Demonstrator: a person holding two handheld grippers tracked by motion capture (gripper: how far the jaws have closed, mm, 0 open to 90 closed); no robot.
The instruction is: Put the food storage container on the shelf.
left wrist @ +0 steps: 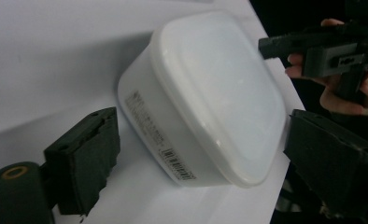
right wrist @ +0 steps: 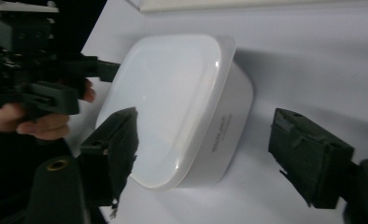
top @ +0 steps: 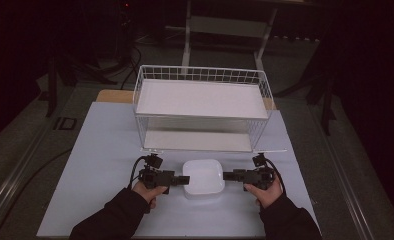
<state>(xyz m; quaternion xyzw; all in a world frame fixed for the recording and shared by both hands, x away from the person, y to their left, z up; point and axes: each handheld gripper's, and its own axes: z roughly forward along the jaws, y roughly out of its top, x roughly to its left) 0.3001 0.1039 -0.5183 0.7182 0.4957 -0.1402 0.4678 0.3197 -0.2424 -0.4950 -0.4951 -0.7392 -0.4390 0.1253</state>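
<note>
A lidded white container (top: 203, 178) rests on the tabletop (top: 105, 145). The left gripper (top: 184, 180) and right gripper (top: 226, 175) flank it, fingers (left wrist: 86, 158) spread, not pinching it.

1 white lidded box (top: 203, 178), 1 wire rack (top: 201, 107), 2 hand-held grippers (top: 184, 180)

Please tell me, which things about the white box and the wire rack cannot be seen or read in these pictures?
- Contents of the white box: hidden by its closed lid, all views.
- Printed label on its side: too small and blurred, both gripper views.
- Whether the left hand-held gripper touches the box: too small, high view.
- Lower shelf of the wire rack: its back part is covered by the upper shelf, high view.
</note>
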